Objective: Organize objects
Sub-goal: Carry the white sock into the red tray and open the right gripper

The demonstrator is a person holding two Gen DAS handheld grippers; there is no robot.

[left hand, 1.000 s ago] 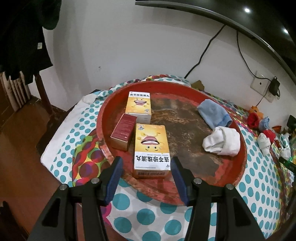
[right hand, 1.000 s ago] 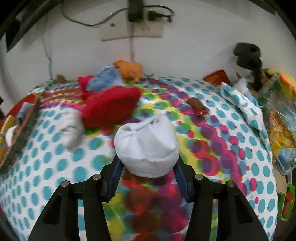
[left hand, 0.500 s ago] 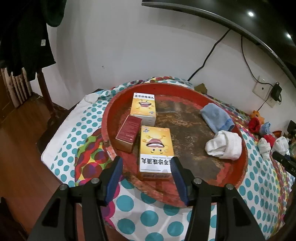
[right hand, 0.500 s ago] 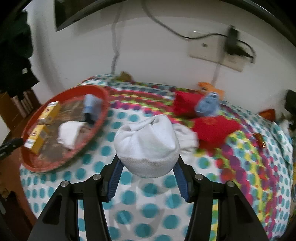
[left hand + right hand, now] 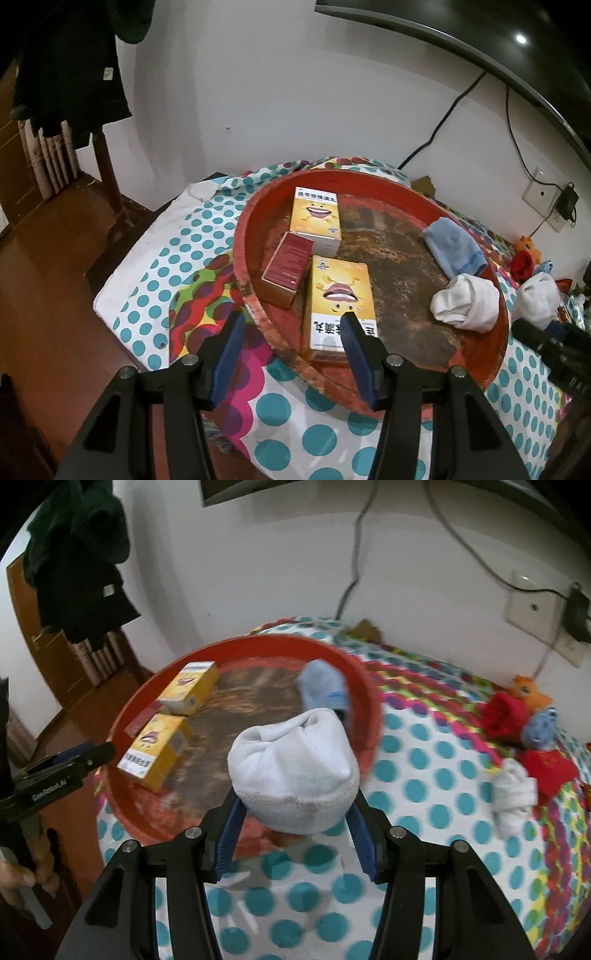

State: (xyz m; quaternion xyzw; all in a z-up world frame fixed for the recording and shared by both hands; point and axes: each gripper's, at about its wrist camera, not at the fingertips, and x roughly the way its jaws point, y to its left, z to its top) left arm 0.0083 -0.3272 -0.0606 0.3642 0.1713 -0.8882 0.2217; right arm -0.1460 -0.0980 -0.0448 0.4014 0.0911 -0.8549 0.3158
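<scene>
While the left gripper point(image 5: 291, 345) waits wide open and empty, the right gripper point(image 5: 295, 823), squeezing a white sock point(image 5: 293, 768), has swung over near the red tray point(image 5: 125, 716), ready to drop it in.

Left wrist view: close above the round red tray point(image 5: 373, 398), near rim, facing the wall | Right wrist view: farther right, over the polka-dot cloth point(image 5: 424, 760) | Shared: tray, yellow boxes point(image 5: 341, 295).
</scene>
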